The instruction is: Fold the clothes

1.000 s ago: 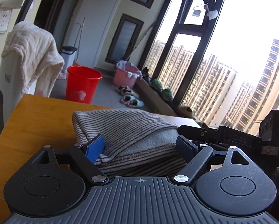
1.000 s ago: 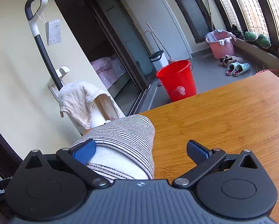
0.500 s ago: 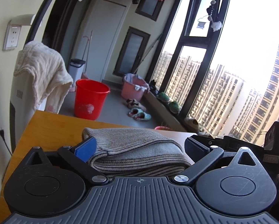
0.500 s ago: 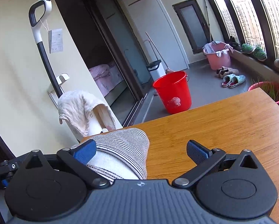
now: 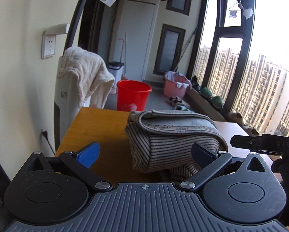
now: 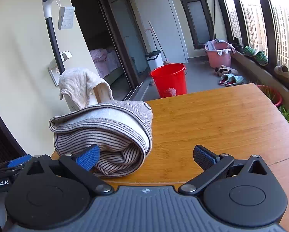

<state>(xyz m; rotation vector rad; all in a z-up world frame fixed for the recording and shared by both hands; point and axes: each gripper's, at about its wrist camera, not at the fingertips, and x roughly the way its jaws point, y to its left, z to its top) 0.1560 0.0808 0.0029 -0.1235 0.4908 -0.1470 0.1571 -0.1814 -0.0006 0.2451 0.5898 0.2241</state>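
The striped garment (image 5: pixel 173 143) lies folded in a thick bundle on the wooden table (image 6: pixel 221 119), at 12 o'clock of the left gripper (image 5: pixel 145 152) and 10 o'clock of the right gripper (image 6: pixel 146 155). Both have drawn back since a second ago, jaws apart and empty, so the fold looks finished. Red bucket (image 6: pixel 169 80) on the balcony floor at 12.

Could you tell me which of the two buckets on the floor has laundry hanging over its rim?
The pink bucket by the window: pale cloths drape over its rim. The red bucket, nearer the table, has a bare rim.
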